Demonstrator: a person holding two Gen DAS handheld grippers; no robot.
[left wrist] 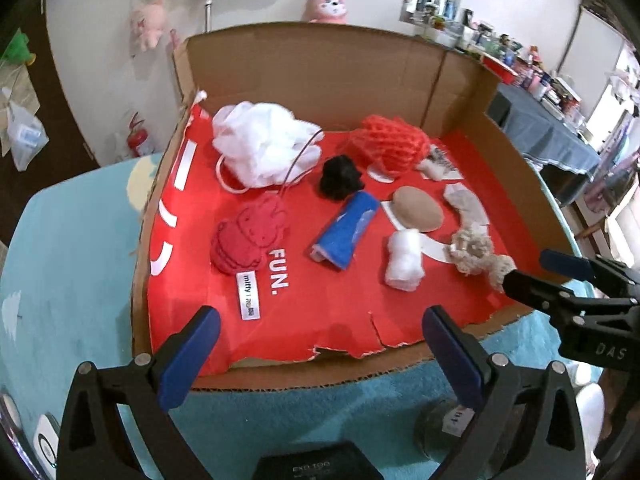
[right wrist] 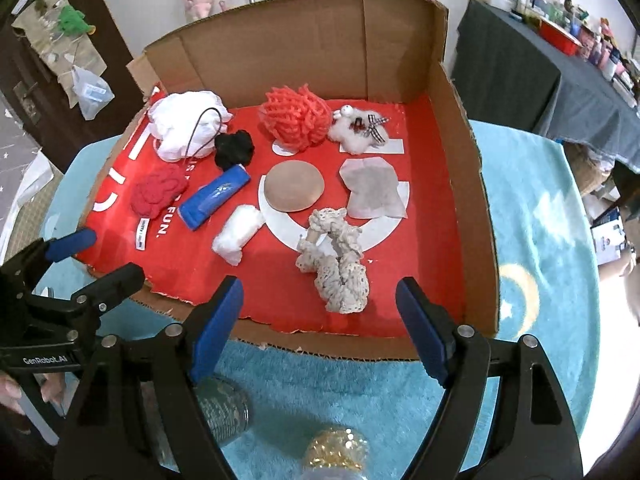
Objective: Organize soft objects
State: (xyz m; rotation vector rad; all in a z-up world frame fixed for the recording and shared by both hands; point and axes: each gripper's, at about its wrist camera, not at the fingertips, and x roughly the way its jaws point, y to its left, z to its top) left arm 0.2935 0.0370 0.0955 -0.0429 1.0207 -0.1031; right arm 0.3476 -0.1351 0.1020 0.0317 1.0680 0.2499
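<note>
A cardboard box [right wrist: 300, 40] lined in red holds several soft items: a white mesh pouf [right wrist: 184, 124], an orange net sponge [right wrist: 296, 118], a black scrunchie [right wrist: 234, 150], a red felt piece [right wrist: 158, 190], a blue roll [right wrist: 216, 196], a tan round pad [right wrist: 296, 190], a white cotton roll [right wrist: 238, 232], a grey cloth [right wrist: 372, 192] and a cream crochet piece [right wrist: 340, 264]. My left gripper [left wrist: 320, 344] hovers open over the box's near edge, nothing between its fingers. My right gripper [right wrist: 320, 304] stands open just in front of the crochet piece, apart from it.
The box rests on a teal fluffy cover [right wrist: 520, 240]. A glass jar [right wrist: 224, 408] and a gold-filled jar [right wrist: 336, 452] stand just below my right gripper. A dark-clothed table [right wrist: 520, 72] with clutter is at the right; a pink plush [left wrist: 326, 8] sits behind the box.
</note>
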